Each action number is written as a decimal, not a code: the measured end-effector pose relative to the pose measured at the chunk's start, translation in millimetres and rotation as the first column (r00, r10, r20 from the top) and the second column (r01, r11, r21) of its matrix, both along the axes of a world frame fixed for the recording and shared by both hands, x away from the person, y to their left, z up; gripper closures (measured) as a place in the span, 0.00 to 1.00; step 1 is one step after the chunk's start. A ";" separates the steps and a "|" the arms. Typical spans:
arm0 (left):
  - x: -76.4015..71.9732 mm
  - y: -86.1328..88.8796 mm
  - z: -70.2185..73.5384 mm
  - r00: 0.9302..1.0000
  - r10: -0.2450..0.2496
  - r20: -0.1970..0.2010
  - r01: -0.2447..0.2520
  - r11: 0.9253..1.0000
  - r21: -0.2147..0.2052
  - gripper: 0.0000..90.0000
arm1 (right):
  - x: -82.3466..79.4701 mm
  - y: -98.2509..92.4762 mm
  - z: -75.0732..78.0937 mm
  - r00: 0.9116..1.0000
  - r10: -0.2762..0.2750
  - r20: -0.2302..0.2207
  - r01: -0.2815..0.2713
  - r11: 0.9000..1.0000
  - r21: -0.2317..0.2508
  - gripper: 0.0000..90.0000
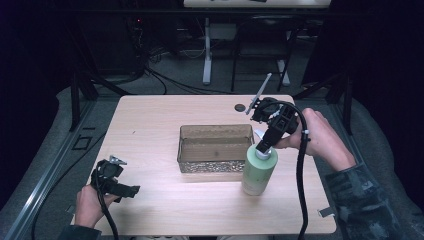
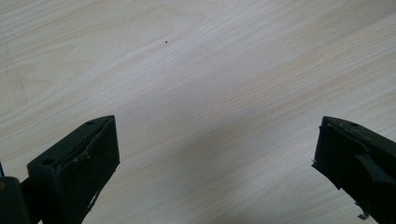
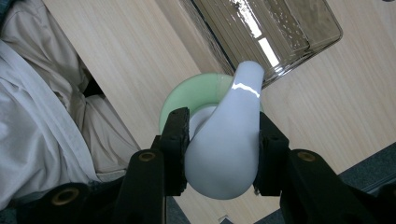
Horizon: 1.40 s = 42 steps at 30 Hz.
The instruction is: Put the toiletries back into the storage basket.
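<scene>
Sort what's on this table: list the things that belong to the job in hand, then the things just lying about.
In the job:
- green pump bottle, upright beside the bin
- its white pump head, clamped by the right gripper
- clear plastic bin, nothing visible inside

Lying about:
- left gripper, open over bare table
- dark round spot near the table's far edge

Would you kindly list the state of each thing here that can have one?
Green pump bottle: upright on the table, beside the bin, pump head clamped.
Clear plastic bin: upright, empty.
Right gripper: shut on the white pump head.
Left gripper: open, nothing between the jaws.
</scene>
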<state>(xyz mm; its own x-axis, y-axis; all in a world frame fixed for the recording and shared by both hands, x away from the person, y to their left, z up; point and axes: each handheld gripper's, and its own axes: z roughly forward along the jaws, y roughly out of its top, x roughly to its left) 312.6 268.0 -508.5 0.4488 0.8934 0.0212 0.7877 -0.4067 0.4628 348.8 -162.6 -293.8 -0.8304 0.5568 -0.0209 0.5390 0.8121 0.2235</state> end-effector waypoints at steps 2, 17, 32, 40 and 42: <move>0.2 -0.2 -0.1 1.000 -0.003 -0.003 0.003 1.000 -0.001 0.00 | -0.1 1.1 2.0 1.000 0.003 -0.003 -0.003 1.000 -0.003 0.70; -0.1 -0.7 -1.2 1.000 -0.008 -0.005 0.008 1.000 -0.004 0.00 | -1.4 2.6 21.5 1.000 0.011 0.017 -0.011 1.000 0.000 0.70; 0.1 0.4 -2.6 1.000 -0.007 -0.009 0.007 1.000 -0.005 0.00 | -1.7 2.4 36.2 1.000 0.018 0.026 -0.018 1.000 0.008 0.70; 1.4 -2.4 -4.0 1.000 -0.022 -0.019 0.022 1.000 -0.002 0.00 | -2.8 4.0 46.9 0.999 0.027 0.035 -0.028 1.000 0.008 0.70; 1.5 -1.8 -3.7 1.000 -0.022 -0.017 0.022 1.000 -0.002 0.00 | -3.0 4.3 50.2 0.999 0.027 0.038 -0.028 1.000 0.007 0.70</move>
<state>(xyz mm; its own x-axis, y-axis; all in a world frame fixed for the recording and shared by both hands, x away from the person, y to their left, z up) 314.2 266.1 -512.2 0.4690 0.8831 0.0119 0.7863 -0.4237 0.4496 345.8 -158.3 -243.6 -0.8441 0.5340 -0.0482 0.5075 0.8248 0.2495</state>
